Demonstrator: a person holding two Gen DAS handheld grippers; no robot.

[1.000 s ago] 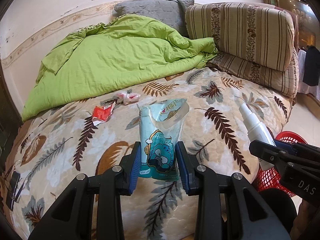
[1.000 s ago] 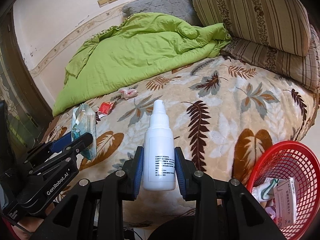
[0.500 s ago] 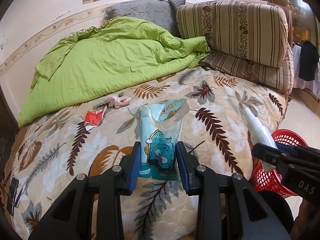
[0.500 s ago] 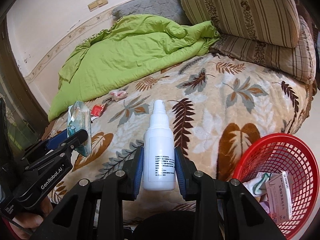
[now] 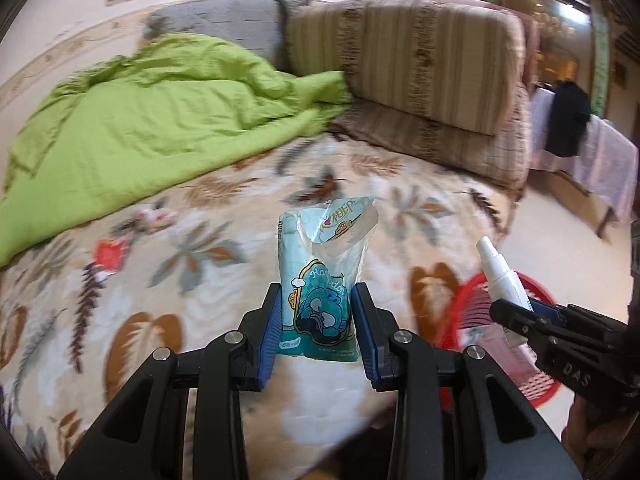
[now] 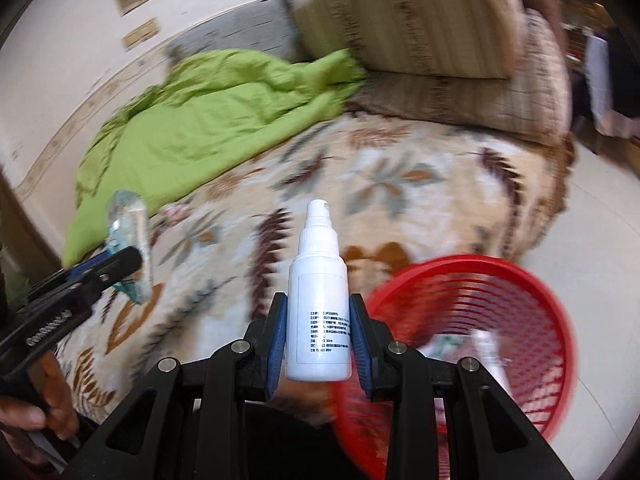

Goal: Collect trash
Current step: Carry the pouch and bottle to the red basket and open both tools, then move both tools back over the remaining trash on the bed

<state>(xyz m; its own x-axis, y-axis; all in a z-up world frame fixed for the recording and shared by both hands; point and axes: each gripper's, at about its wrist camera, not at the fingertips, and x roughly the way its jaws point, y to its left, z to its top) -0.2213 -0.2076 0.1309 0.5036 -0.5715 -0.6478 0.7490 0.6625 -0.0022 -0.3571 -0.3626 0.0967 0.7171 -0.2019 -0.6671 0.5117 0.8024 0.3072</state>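
My left gripper [image 5: 318, 312] is shut on a teal plastic tissue packet [image 5: 322, 280], held upright above the bed's near edge. My right gripper [image 6: 318, 320] is shut on a white spray bottle [image 6: 319, 304], nozzle up, just left of a red mesh basket [image 6: 516, 300] on the floor. The basket holds some paper trash. In the left wrist view the bottle [image 5: 502, 276] and the basket [image 5: 460, 300] show at the right. A red wrapper [image 5: 109, 254] and a pink-white scrap [image 5: 154, 216] lie on the bedspread.
A green quilt [image 5: 160, 120] is heaped on the bed's far left, with a grey pillow [image 5: 224, 24] and striped cushions [image 5: 424, 64] behind. Pale floor [image 6: 592, 240] lies right of the bed. A hand [image 6: 36, 408] grips the left tool.
Both grippers have swung right and pulled back from the bed with their loads. The red basket now sits much closer under the right gripper. The view is motion-blurred.
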